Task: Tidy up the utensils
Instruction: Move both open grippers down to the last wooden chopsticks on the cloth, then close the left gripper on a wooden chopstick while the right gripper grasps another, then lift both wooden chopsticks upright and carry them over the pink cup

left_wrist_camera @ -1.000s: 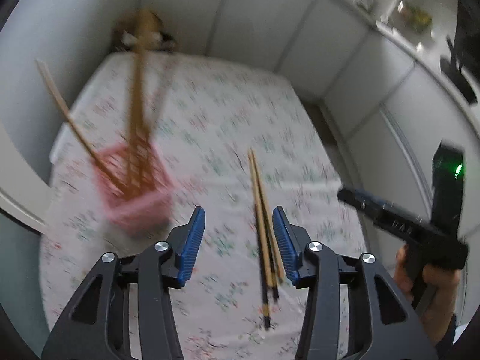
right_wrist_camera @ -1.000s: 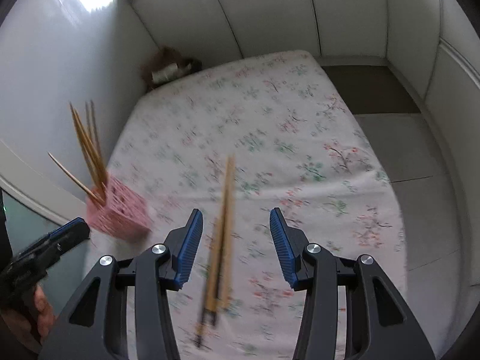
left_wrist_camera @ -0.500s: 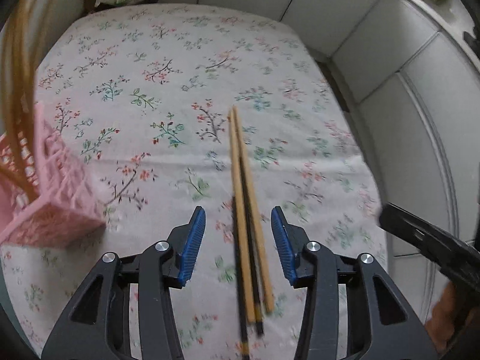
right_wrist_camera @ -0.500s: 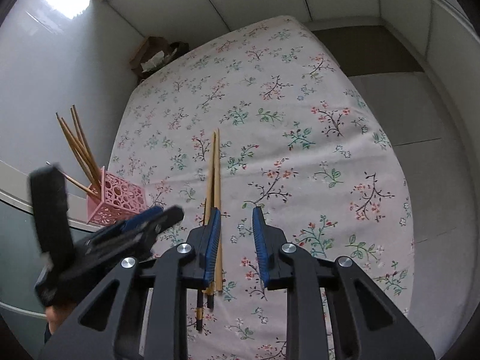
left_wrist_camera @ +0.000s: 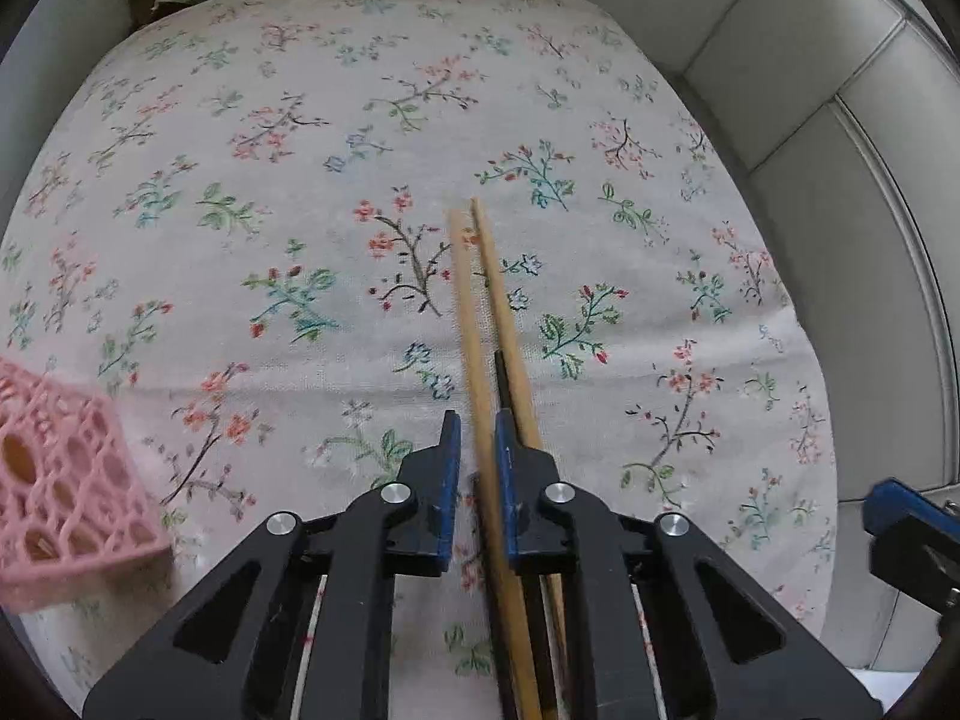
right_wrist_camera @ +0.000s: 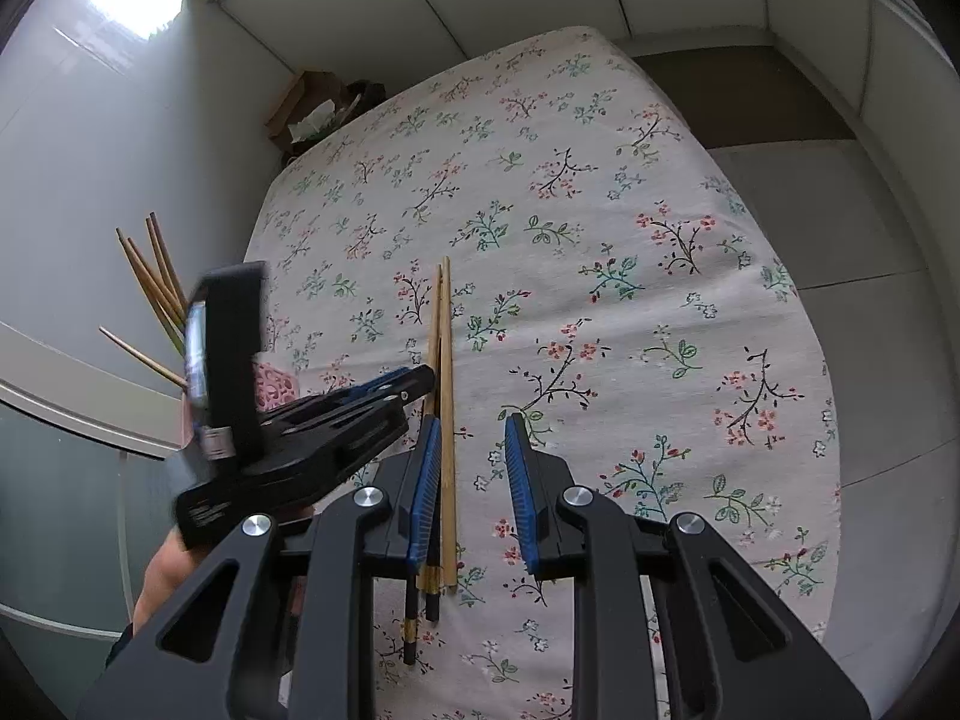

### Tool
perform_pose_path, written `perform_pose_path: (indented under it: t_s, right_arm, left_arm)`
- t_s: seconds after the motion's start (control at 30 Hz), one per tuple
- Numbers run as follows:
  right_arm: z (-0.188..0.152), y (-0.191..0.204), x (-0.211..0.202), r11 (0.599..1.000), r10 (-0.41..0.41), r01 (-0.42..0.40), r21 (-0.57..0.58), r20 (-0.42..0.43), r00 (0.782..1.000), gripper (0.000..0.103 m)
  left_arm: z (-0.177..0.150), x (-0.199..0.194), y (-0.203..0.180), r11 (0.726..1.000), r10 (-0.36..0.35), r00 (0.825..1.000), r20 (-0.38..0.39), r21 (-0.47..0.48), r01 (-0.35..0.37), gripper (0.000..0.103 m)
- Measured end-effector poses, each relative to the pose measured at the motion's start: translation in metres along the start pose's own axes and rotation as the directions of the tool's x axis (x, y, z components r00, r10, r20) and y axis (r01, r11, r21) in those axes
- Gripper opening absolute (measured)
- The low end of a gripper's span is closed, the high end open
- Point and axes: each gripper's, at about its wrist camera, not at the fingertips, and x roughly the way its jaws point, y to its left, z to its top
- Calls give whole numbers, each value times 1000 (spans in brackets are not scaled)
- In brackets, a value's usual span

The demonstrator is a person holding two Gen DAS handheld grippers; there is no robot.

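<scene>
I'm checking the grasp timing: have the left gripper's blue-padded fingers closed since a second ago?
Yes. The left gripper fingers have narrowed inward around the tan wooden chopsticks on the floral tablecloth.

Both wrist views look down along their tongs, the left nearer, the right higher; both share the chopsticks (left_wrist_camera: 489,324) (right_wrist_camera: 443,360) on the bed (left_wrist_camera: 240,120) (right_wrist_camera: 660,300).

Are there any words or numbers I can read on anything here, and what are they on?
No text here can be read.
Left gripper: small pale print on its black body, too small and blurred to read.
Floral tablecloth, chopsticks and pink holder: no words, numbers or signs on them.
</scene>
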Motion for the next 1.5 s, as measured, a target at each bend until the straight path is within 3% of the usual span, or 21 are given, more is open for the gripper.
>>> perform_pose_path:
  t_s: [0.2,0.33,0.47,0.53,0.67,0.73,0.9,1.0,1.13,1.27,1.37,1.5]
  right_arm:
    - [2,0,2,1000,-22,22,-9,-2,1000,24]
    - [5,1,10,999,-43,43,-15,-19,999,24]
    - [7,4,23,996,-73,71,-53,-41,996,24]
    - [9,1,31,994,-89,86,-62,-59,994,24]
    - [11,5,57,986,-128,115,-121,-105,986,24]
    - [12,10,68,983,-127,109,-148,-120,985,23]
    - [13,17,92,976,-142,113,-186,-149,979,22]
    - [19,19,101,983,-108,82,-164,-158,981,20]
    - [31,25,115,984,-102,77,-161,-157,982,20]
    - [35,26,132,982,-124,97,-161,-165,978,14]
    - [35,29,140,984,-108,79,-157,-184,977,10]
    - [30,41,146,971,-150,109,-211,-194,969,9]
  left_arm:
    - [8,2,-1,999,0,1000,-8,38,1,8]
    - [12,6,-11,995,38,999,-1,89,-38,9]
    - [11,-3,-7,998,15,999,47,53,-18,6]
    - [12,-26,-3,999,-32,992,121,33,28,6]
    - [5,-82,6,990,-136,961,239,-5,142,6]
    - [-2,-103,6,987,-154,948,279,-2,161,6]
    - [-21,-161,14,981,-174,908,382,-7,192,6]
    - [-35,-191,23,978,-167,882,442,-40,205,6]
    - [-54,-213,29,976,-160,854,496,-48,211,6]
    - [-57,-217,34,977,-172,849,500,-26,213,6]
    - [-55,-212,42,979,-160,853,496,-30,201,6]
    - [-56,-208,47,979,-154,859,488,-43,200,6]
